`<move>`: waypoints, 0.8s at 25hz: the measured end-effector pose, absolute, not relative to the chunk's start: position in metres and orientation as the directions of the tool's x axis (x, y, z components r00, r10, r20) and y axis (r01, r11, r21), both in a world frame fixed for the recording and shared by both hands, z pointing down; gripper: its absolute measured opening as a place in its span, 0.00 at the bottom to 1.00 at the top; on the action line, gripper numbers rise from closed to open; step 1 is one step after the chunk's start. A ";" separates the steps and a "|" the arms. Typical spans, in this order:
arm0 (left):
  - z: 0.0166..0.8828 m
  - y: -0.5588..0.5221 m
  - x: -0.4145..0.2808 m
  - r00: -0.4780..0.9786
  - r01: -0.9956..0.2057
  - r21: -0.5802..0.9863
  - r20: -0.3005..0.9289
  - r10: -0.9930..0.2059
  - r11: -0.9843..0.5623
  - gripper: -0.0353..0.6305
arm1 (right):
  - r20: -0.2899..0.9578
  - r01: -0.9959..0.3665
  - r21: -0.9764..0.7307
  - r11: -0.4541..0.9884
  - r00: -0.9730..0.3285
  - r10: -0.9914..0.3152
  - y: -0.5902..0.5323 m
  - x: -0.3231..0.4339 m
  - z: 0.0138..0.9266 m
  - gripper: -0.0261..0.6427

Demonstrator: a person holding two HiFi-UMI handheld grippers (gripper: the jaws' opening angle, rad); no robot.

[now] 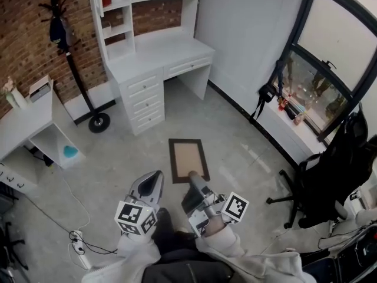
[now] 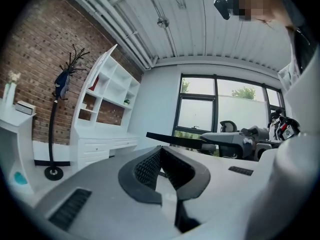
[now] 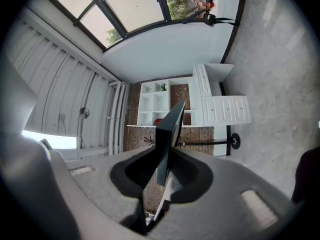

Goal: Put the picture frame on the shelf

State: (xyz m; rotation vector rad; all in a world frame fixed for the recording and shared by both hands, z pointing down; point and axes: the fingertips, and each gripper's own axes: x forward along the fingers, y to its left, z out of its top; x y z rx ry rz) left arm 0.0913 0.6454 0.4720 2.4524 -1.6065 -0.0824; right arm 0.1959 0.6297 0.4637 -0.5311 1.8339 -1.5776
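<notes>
The picture frame (image 1: 188,158), dark brown with a tan middle, is held flat above the grey floor. My right gripper (image 1: 195,180) is shut on its near edge. In the right gripper view the frame (image 3: 170,131) stands edge-on between the pads. In the left gripper view the frame (image 2: 172,139) shows as a thin dark slab at the right gripper's tips. My left gripper (image 1: 153,181) hovers just left of the frame, jaws together with nothing between them (image 2: 161,153). The white desk's shelf unit (image 1: 126,10) stands far ahead against the brick wall.
A black coat rack (image 1: 73,63) stands left of the desk. A white side table (image 1: 29,125) is at the left. A black office chair (image 1: 330,175) sits under the window (image 1: 330,63) at the right. Cables and a power strip (image 1: 78,243) lie on the floor near left.
</notes>
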 end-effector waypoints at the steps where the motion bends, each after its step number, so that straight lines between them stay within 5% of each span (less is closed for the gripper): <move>1: 0.473 0.645 0.089 0.400 -0.902 0.206 0.071 -0.914 -0.379 0.06 | -0.212 0.113 -0.976 0.188 -0.708 -0.673 0.628 0.193 0.464 0.14; 20: 0.474 0.502 0.072 0.426 -0.887 0.230 0.065 -0.903 -0.402 0.06 | -0.162 0.012 -0.976 0.219 -0.708 -0.687 0.494 0.169 0.471 0.14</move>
